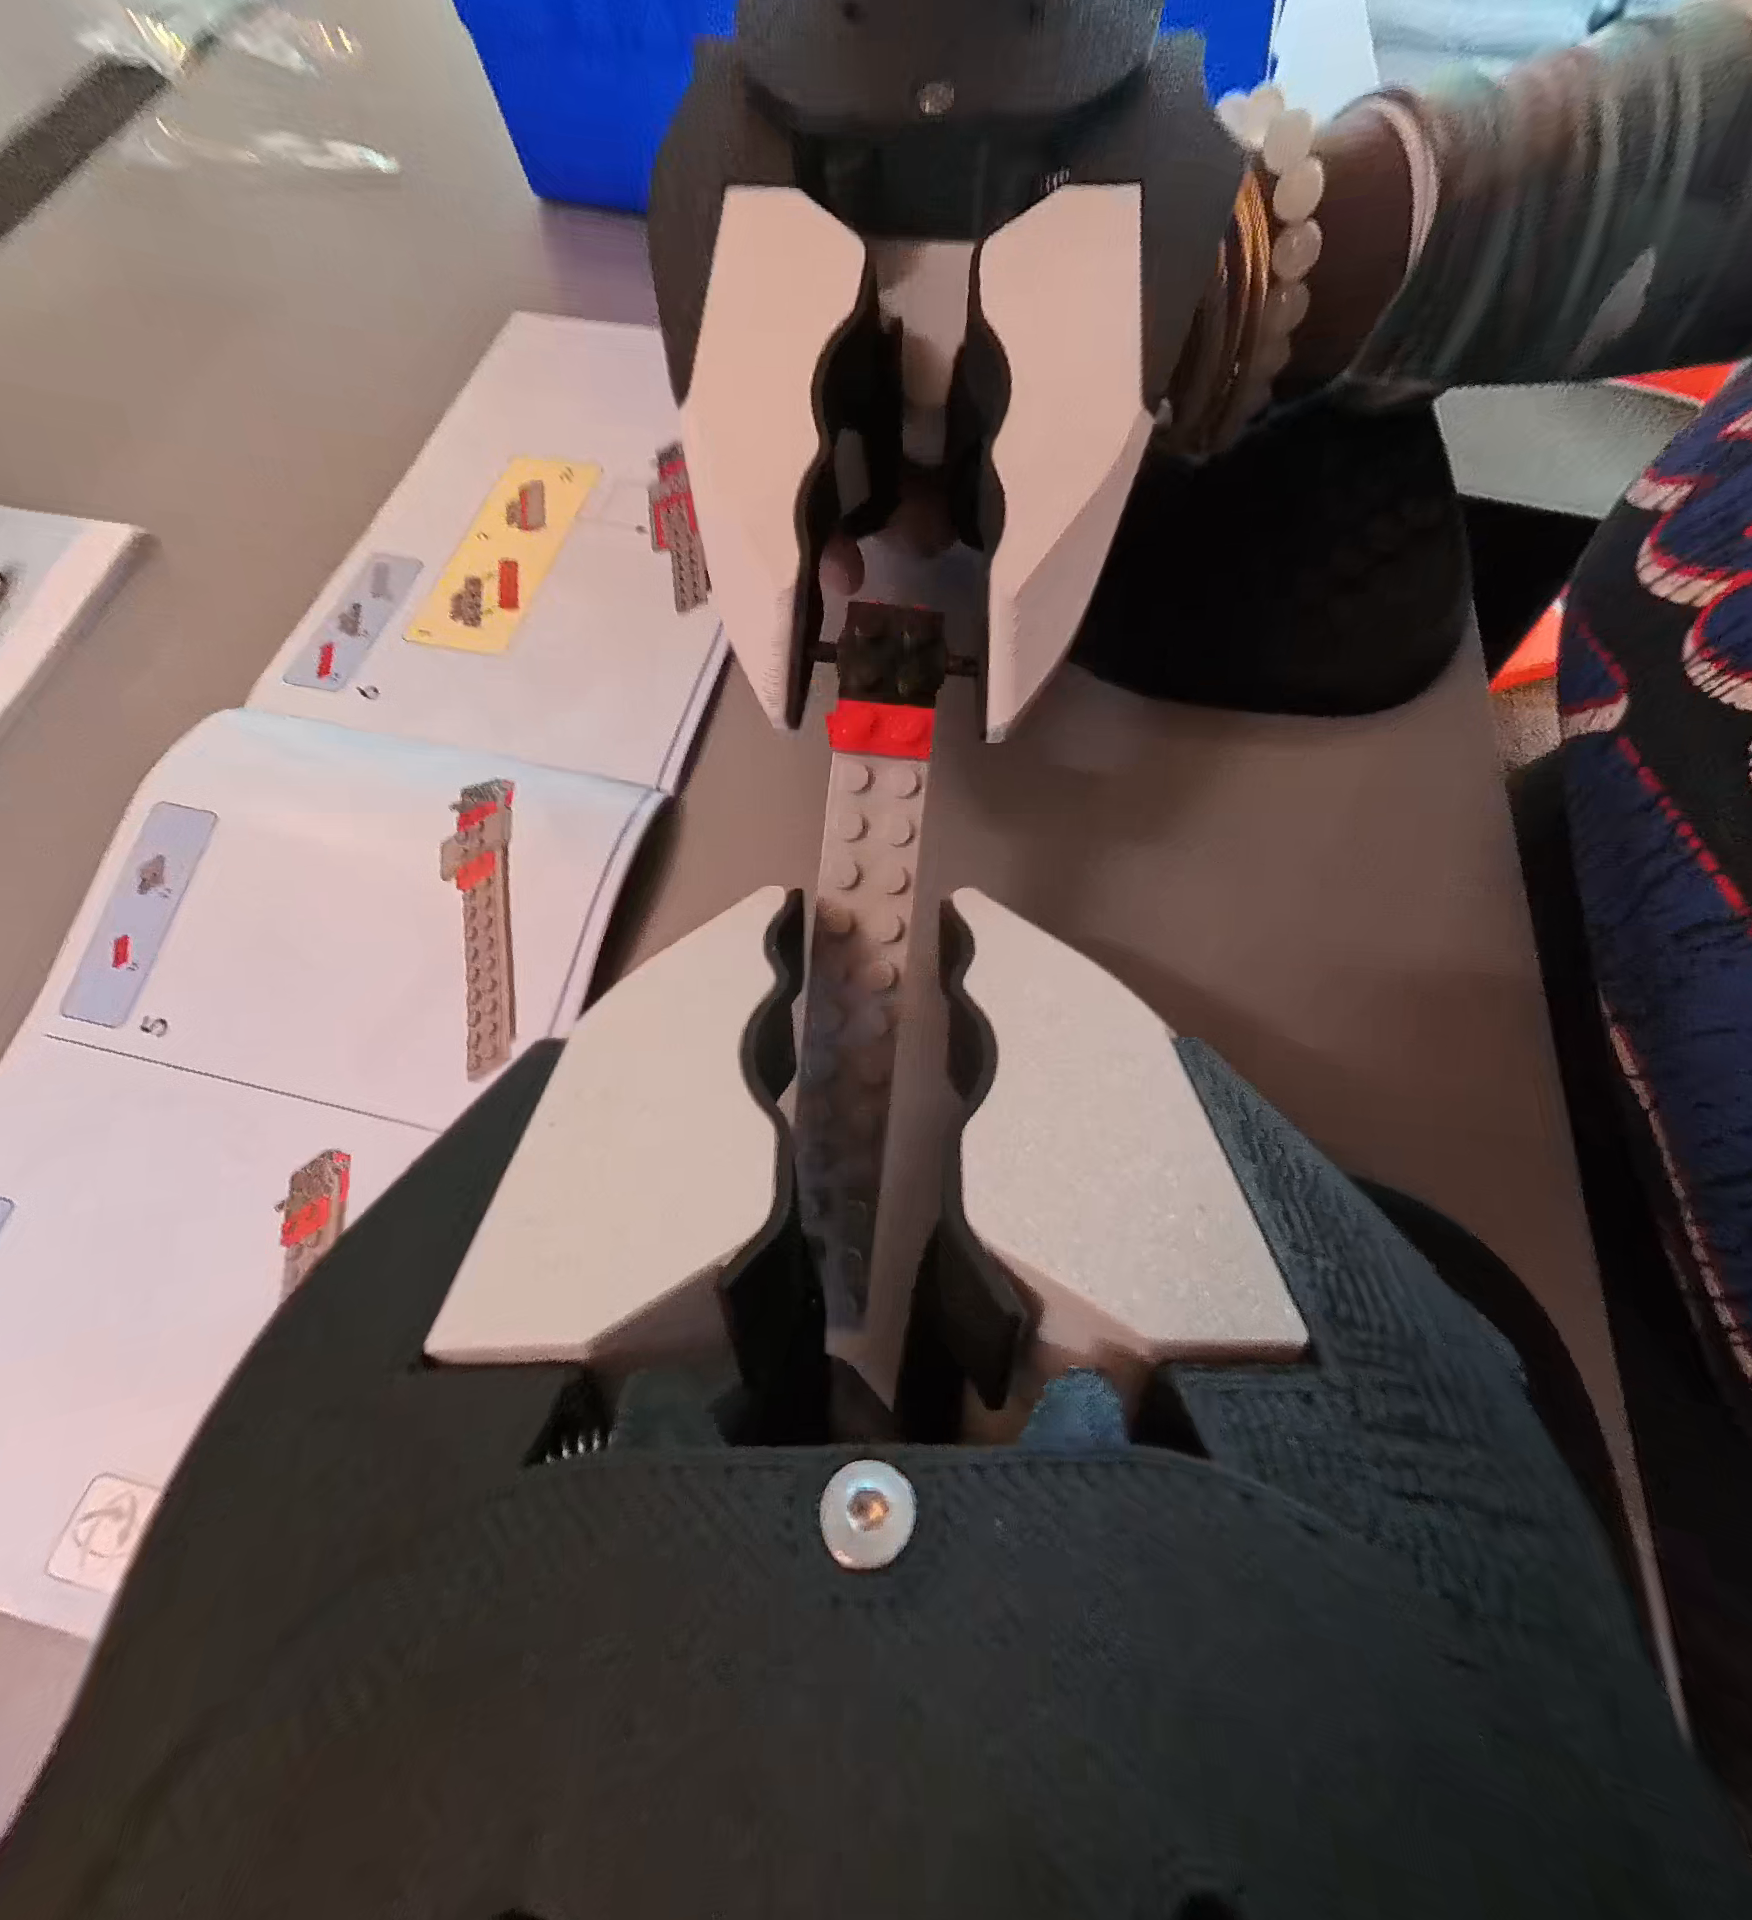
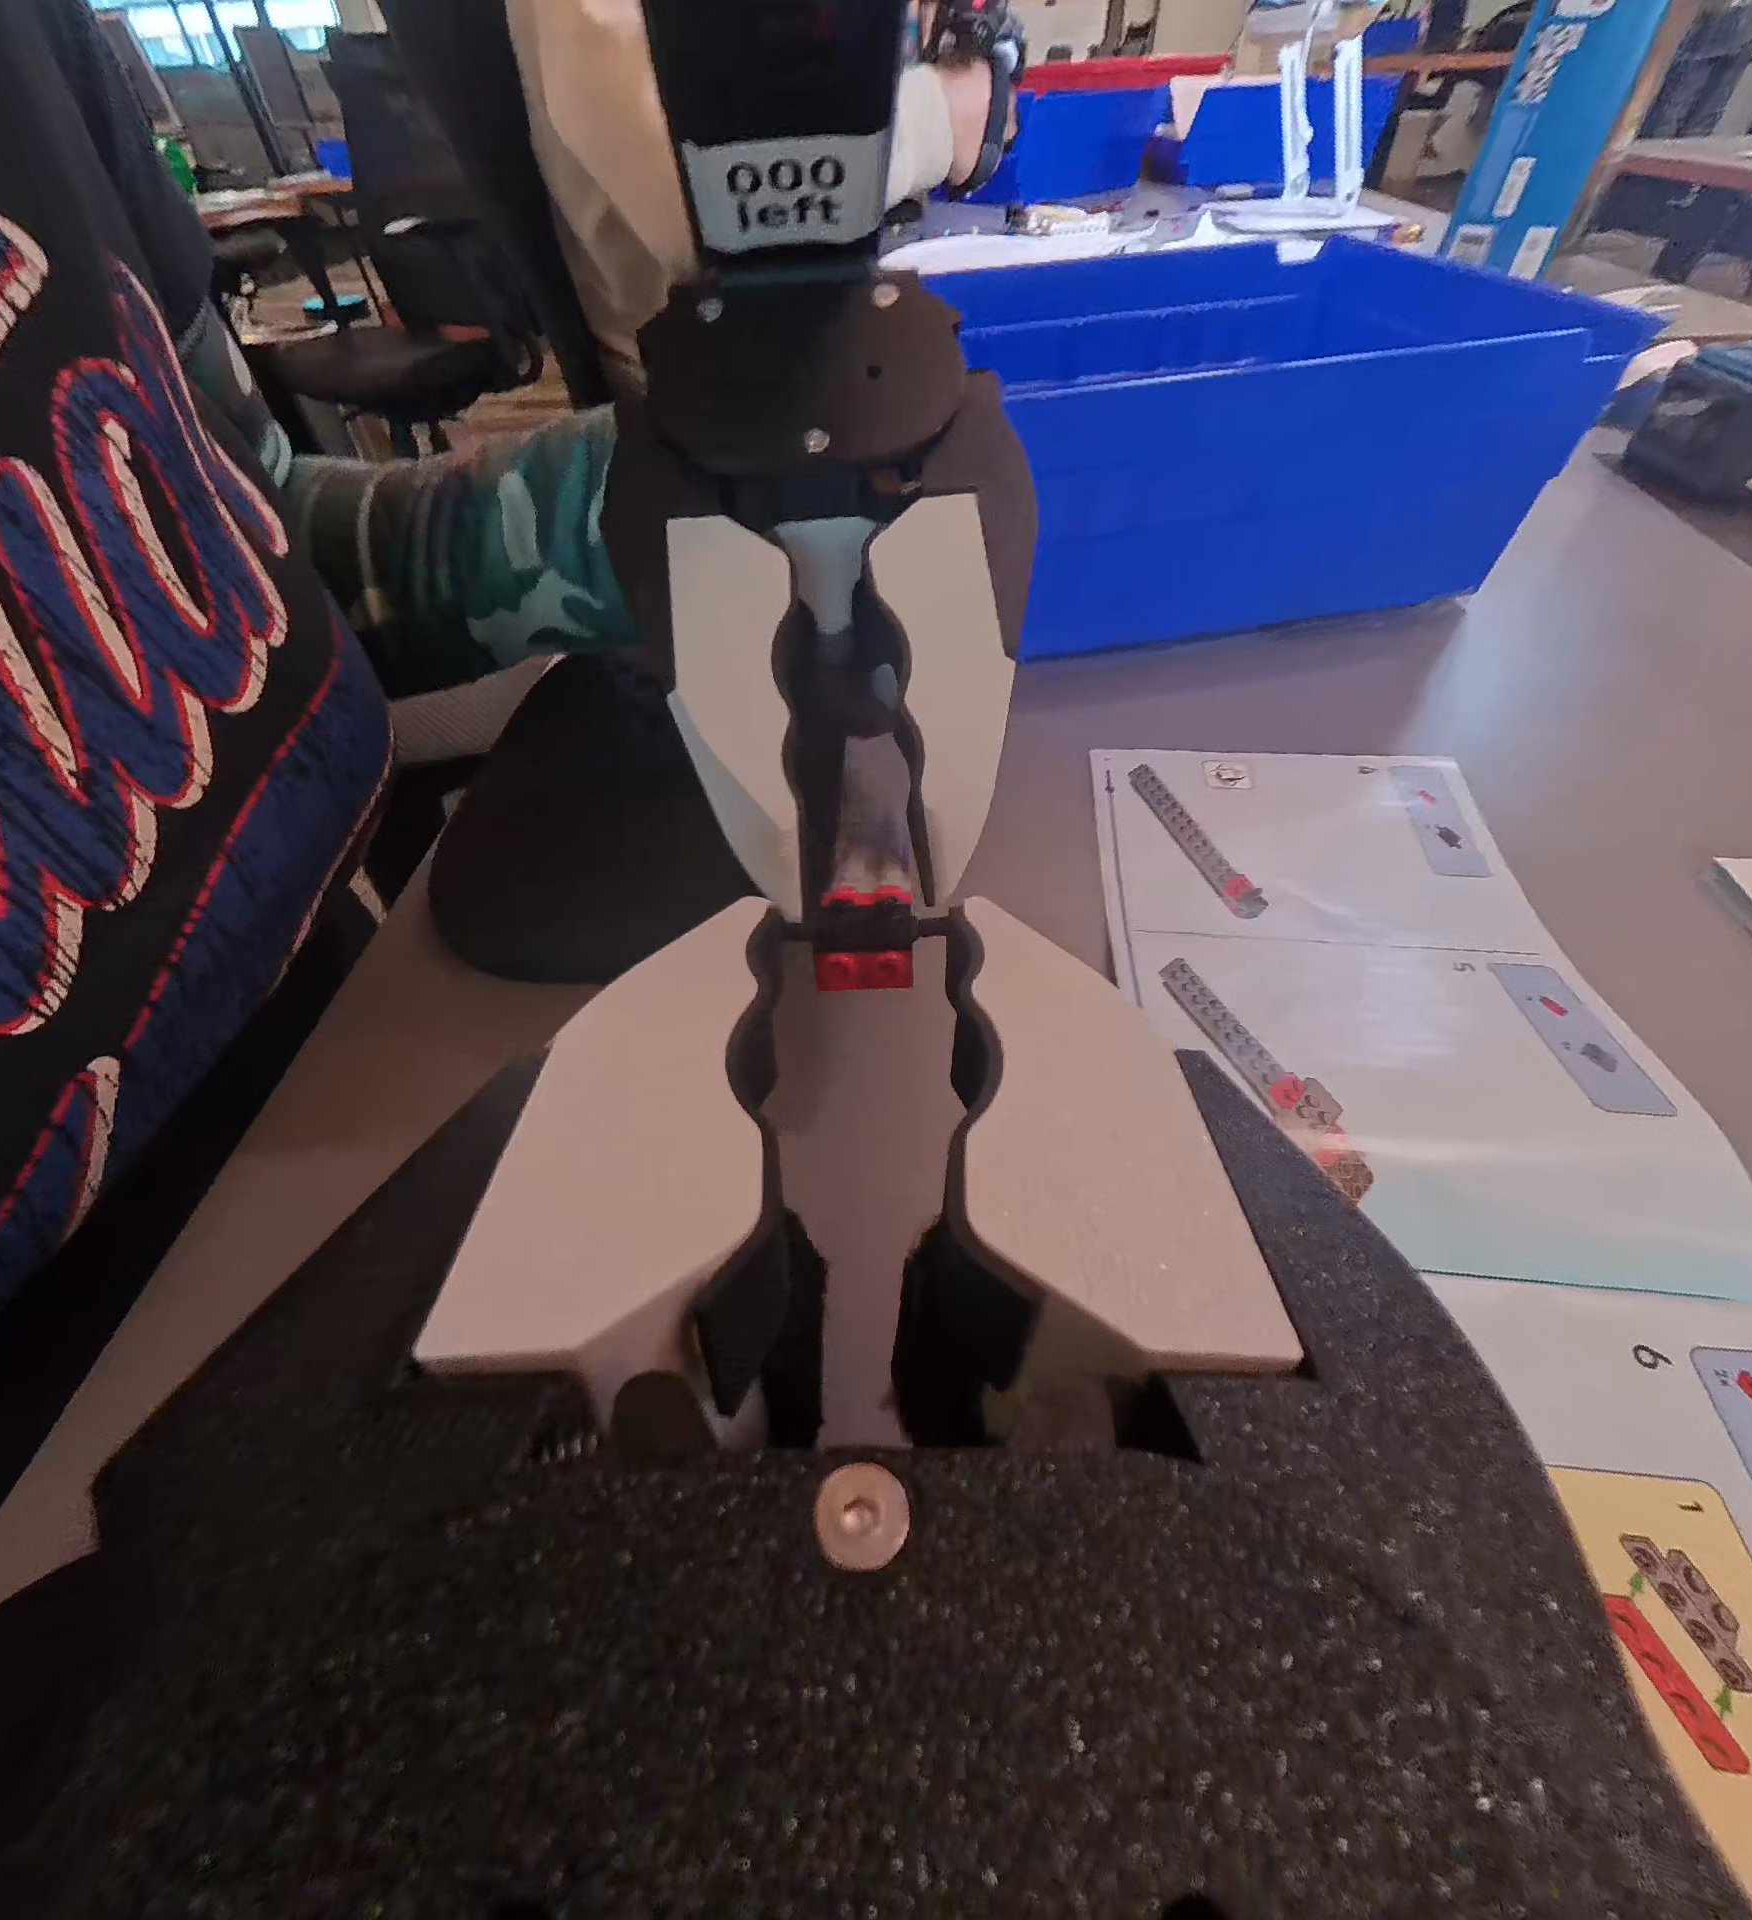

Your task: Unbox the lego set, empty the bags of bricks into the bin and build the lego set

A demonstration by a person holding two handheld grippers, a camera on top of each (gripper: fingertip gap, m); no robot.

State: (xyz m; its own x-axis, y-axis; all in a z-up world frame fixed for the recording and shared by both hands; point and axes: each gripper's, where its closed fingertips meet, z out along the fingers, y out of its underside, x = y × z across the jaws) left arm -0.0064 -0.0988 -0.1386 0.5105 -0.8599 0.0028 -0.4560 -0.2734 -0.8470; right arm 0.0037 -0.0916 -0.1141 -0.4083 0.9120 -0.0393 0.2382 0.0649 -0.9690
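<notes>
My left gripper point(image 1: 872, 920) is shut on a long grey studded plate point(image 1: 877, 831) and holds it above the table, pointing away from me. A red brick point(image 1: 877, 727) and a black piece with side pins point(image 1: 893, 655) sit on the plate's far end. My right gripper point(image 1: 887, 722) faces the left one, its jaws closed on the black piece's pins. In the right wrist view, my right gripper point(image 2: 864, 920) grips the black piece point(image 2: 856, 920), with a red brick point(image 2: 861, 968) below it. The left gripper point(image 2: 861, 883) holds the plate point(image 2: 867, 821) beyond.
An open instruction booklet point(image 1: 352, 914) lies left of the grippers and also shows in the right wrist view point(image 2: 1371, 1039). A blue bin point(image 2: 1267, 447) stands at the back. A black rounded object point(image 1: 1267, 582) sits near the table edge. A person's patterned top point(image 1: 1703, 831) is close by.
</notes>
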